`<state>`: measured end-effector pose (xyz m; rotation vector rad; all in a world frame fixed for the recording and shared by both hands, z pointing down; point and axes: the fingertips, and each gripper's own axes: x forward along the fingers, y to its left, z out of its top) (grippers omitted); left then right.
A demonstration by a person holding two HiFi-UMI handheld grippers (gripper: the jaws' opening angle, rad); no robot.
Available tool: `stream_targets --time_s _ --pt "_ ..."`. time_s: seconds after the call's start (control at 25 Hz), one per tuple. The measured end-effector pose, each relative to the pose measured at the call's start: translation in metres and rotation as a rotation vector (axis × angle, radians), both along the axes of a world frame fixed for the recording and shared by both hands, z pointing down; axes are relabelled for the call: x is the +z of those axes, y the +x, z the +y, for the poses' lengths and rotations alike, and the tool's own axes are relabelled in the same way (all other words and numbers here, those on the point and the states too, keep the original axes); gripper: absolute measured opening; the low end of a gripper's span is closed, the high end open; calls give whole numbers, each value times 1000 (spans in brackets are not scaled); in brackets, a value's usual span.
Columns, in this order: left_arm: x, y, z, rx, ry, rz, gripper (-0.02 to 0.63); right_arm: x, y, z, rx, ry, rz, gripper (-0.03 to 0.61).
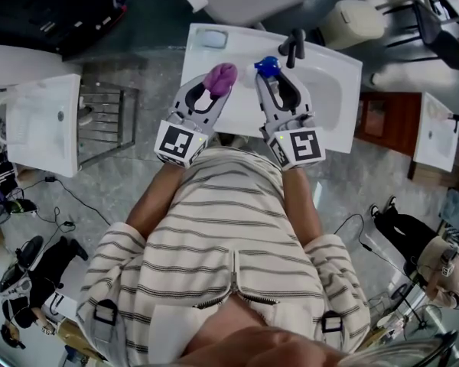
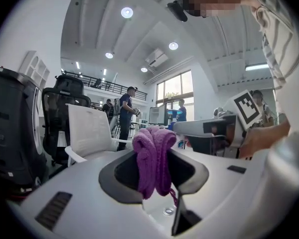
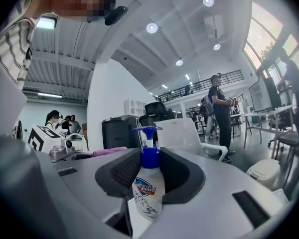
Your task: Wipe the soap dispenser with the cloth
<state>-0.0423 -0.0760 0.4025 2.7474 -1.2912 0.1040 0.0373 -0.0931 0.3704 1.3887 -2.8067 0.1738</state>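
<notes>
Left claw (image 2: 157,157) pinches the purple cloth (image 2: 152,148), bunched upright between its jaws. Right claw (image 3: 150,176) grips the soap dispenser (image 3: 148,185) upright, blue pump on top. Both hang side by side, apart, over the white washbasin (image 1: 333,79).

A big white sink (image 1: 344,75) is in the middle, with a dark tap (image 1: 294,47) at its back. Another white sink (image 1: 38,121) is off to the left, and a metal rack (image 1: 107,121) is just beside it. A brown cabinet (image 1: 382,121) stands at the right. A black cable (image 1: 69,205) lies on the grey floor.

Farther out in the room is a white chair (image 2: 92,133) with a black office chair (image 2: 65,98) behind it. A person (image 2: 125,116) stands near them. Round lights (image 2: 127,12) shine on the ceiling. A small white bin (image 3: 265,173) sits on the floor.
</notes>
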Motion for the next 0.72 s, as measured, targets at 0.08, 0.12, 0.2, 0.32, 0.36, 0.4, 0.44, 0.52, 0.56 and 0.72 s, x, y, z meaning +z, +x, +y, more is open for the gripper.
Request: stream_targets --time_s 0.08,0.12,0.2,0.32,0.36,0.4,0.44,0.52,0.56,0.72 --pt "2 -5 -1 -35 3 -8 132 2 0 -1 -2 -2 4 131" --pt "2 -9 -1 -53 6 -14 132 3 -1 -1 -4 -5 5 132" --pt "2 -17 -2 -95 10 -23 132 6 -3 -2 -10 -12 6 130" --pt "2 -31 -4 -158 10 -32 132 12 -8 -3 -26 -22 9 132" --pt "4 -36 -5 -178 7 -37 132 15 -11 -4 -31 -24 10 132" --pt "5 -42 -5 -197 3 -41 132 17 -14 -5 -35 -26 11 132" --pt "6 -47 -6 -217 -3 -42 132 20 -17 -6 -38 -28 14 132" --pt "7 -58 -6 -253 -8 -48 132 27 -26 -8 -42 -37 20 131" --pt "7 -63 -6 -267 -6 -53 132 32 -32 -8 -42 -42 22 132" --pt "13 -86 -4 -316 -17 -64 132 54 -58 -12 -61 -65 36 132"
